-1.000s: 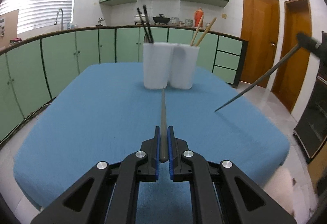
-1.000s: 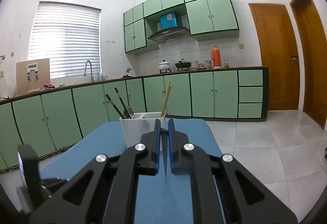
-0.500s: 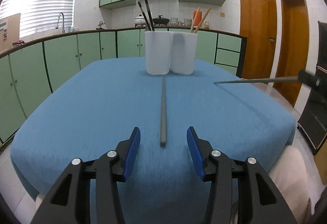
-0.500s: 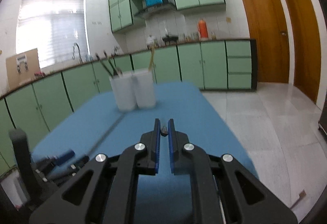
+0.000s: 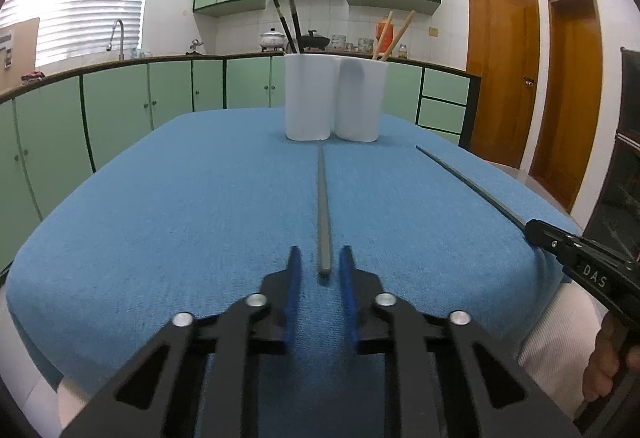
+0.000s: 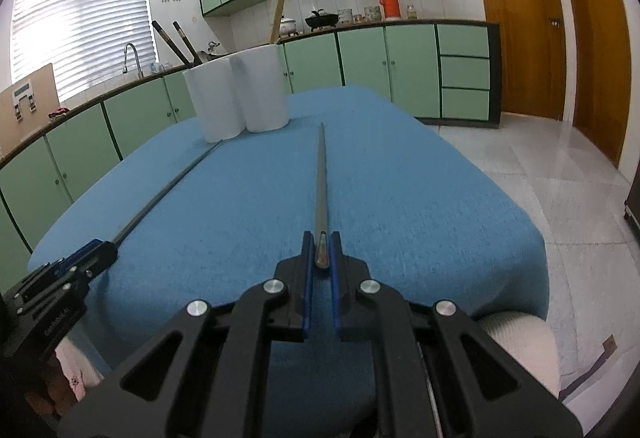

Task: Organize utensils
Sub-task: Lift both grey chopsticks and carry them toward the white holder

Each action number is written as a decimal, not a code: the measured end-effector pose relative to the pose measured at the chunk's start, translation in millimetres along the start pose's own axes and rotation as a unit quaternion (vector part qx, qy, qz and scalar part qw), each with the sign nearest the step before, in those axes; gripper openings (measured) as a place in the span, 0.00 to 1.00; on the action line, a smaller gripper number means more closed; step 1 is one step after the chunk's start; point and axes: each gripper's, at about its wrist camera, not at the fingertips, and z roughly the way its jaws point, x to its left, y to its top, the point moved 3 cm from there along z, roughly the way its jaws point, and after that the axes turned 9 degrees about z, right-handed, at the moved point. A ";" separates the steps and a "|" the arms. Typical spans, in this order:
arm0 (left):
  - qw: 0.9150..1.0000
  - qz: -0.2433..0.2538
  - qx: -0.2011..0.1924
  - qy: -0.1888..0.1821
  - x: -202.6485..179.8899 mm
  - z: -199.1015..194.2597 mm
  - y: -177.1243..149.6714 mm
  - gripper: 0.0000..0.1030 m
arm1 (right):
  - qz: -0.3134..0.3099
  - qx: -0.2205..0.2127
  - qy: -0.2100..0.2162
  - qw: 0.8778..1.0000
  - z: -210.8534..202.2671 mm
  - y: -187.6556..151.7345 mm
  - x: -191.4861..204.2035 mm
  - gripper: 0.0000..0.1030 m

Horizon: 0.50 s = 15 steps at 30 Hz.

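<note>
Two grey chopsticks lie lengthwise on the blue-covered table (image 5: 160, 198), both pointing toward the white two-cup holder (image 5: 334, 98) near its far edge. The left chopstick (image 5: 323, 206) rests flat along the middle, its near end between the left gripper's (image 5: 320, 274) jaws, which are closing but not yet touching it. The right chopstick (image 6: 321, 190) lies nearer the right edge, its butt pinched in the right gripper (image 6: 321, 258).

By my reckoning this is the pick-up step: the left jaws must finish closing on the stick, then both go up and into a cup (dark chopsticks (image 5: 290, 18) fill the left cup, wooden ones (image 5: 394, 34) the right).

The cups' insides are hidden, and the left fingers are blurred.
</note>
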 end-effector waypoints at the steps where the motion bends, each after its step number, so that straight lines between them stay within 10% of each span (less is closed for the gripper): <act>1: 1.000 -0.002 0.000 -0.002 1.3 0.3 0.3 0.14 | 0.001 0.001 0.001 1.000 0.4 0.1 -0.2 0.07; 15: 1.000 0.009 -0.009 0.009 -7.2 -3.4 -3.1 0.06 | -0.003 -0.001 0.002 1.000 -0.9 4.6 -5.0 0.08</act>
